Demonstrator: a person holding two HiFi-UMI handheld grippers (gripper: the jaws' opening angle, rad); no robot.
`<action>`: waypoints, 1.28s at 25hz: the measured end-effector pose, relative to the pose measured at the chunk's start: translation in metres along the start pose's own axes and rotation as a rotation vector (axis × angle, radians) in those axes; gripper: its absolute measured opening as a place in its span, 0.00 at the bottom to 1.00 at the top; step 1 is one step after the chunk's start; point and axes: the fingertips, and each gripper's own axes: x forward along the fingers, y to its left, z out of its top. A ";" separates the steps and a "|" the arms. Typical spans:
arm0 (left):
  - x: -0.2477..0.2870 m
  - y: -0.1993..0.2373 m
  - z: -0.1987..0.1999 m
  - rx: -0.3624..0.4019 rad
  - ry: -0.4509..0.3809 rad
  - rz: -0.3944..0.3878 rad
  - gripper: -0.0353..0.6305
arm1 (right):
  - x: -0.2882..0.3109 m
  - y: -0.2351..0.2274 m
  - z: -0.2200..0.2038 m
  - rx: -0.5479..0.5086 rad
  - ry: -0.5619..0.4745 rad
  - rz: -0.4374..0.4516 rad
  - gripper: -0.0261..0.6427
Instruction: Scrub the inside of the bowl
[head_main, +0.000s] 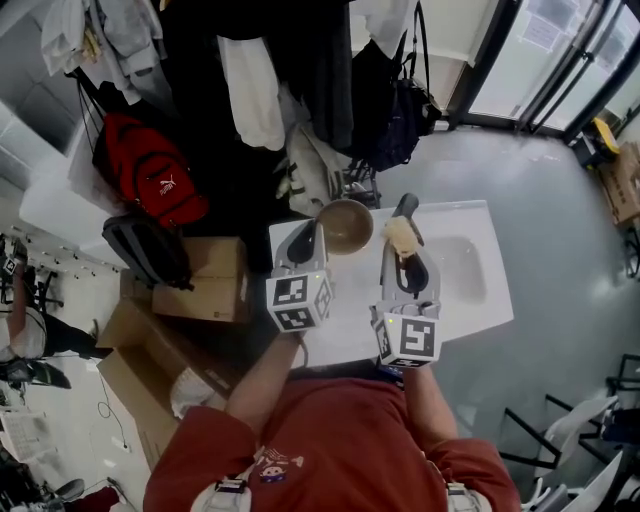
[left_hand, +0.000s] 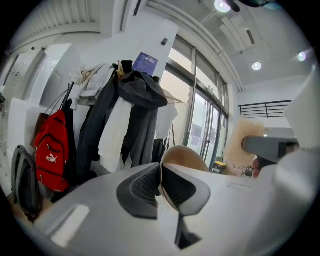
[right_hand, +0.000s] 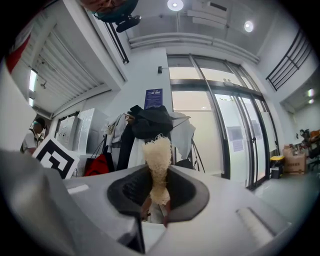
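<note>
Red shirt (head_main: 340, 440), nearest, bottom of head view. Left gripper (head_main: 316, 236): clenched on rim of bowl (head_main: 346, 225), thin wall pinched between ribbed pads; raised over far left of white sink unit (head_main: 480, 215), presumably to present the inside. Bowl: round, smooth, tan-brown. Right gripper (head_main: 402, 250): clamped on scouring pad (head_main: 401, 234), pale, fibrous, frayed, poking past the tips for reach; just right of bowl, seemingly apart.

Both arms are held forward, side by side. The left tool (left_hand: 161, 187) is clamped on a bowl (left_hand: 183, 155) rim, the right tool (right_hand: 157, 192) on a scrubber (right_hand: 157, 155).
</note>
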 end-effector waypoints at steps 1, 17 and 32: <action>-0.004 0.000 0.008 0.005 -0.022 0.001 0.09 | 0.000 0.003 0.002 -0.001 -0.004 0.006 0.15; -0.065 -0.007 0.085 0.115 -0.262 0.035 0.09 | 0.002 0.072 0.044 -0.007 -0.053 0.241 0.15; -0.094 -0.034 0.101 0.239 -0.361 0.021 0.09 | 0.021 0.080 0.018 0.024 0.169 0.195 0.15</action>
